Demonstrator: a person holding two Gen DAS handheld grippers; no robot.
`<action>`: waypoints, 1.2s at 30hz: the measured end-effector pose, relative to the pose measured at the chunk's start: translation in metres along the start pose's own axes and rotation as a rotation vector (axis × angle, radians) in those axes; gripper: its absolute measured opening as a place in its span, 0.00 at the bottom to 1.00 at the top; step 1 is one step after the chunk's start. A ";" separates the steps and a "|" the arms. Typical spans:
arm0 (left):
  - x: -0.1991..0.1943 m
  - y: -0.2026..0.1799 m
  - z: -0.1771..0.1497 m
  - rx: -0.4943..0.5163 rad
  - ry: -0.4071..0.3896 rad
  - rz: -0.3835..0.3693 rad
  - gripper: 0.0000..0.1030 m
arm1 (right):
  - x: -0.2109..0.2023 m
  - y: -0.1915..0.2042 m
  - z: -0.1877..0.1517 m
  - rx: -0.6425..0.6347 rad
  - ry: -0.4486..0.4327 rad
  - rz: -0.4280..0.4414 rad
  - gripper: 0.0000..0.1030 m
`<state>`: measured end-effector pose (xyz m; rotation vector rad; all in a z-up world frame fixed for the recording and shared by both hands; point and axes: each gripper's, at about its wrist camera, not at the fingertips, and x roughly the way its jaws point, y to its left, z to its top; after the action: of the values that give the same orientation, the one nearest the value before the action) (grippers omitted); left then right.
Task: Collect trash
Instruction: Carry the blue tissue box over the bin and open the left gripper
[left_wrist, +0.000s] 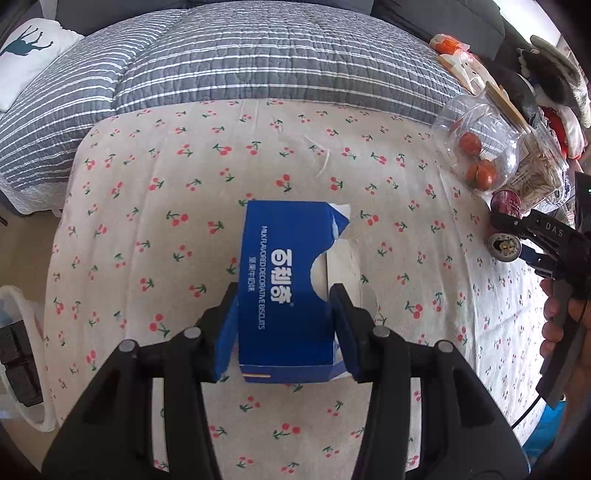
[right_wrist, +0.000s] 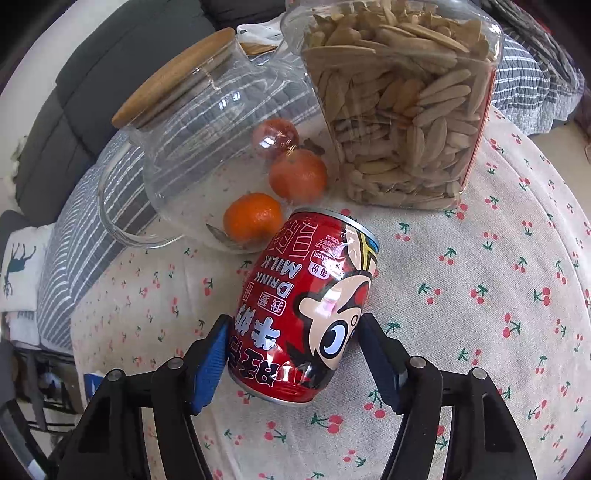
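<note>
Blue cardboard marks our left side: the biscuit box (left_wrist: 291, 288) lies on the cherry-print worktop (left_wrist: 424, 236), left of the glass jug (right_wrist: 207, 155), and our left tool (left_wrist: 285, 325) has its pads pressed against both of its sides. Right of the box, the red milk can (right_wrist: 303, 306) lies just before the jug, between the right tool's (right_wrist: 295, 354) pads, which sit at its sides; whether both touch it, we cannot tell.
</note>
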<state>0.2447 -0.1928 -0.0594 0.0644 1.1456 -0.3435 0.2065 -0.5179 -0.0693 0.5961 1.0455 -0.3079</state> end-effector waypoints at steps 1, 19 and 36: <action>-0.005 0.005 -0.005 -0.004 0.001 -0.006 0.48 | -0.002 0.004 -0.004 -0.016 -0.005 -0.015 0.63; -0.088 0.086 -0.064 -0.041 -0.091 -0.020 0.48 | -0.052 0.120 -0.121 -0.257 0.110 0.139 0.60; -0.109 0.254 -0.107 -0.282 -0.076 0.139 0.49 | -0.046 0.209 -0.186 -0.471 0.160 0.200 0.60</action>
<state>0.1870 0.0973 -0.0371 -0.1153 1.0977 -0.0582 0.1572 -0.2411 -0.0314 0.2972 1.1534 0.1647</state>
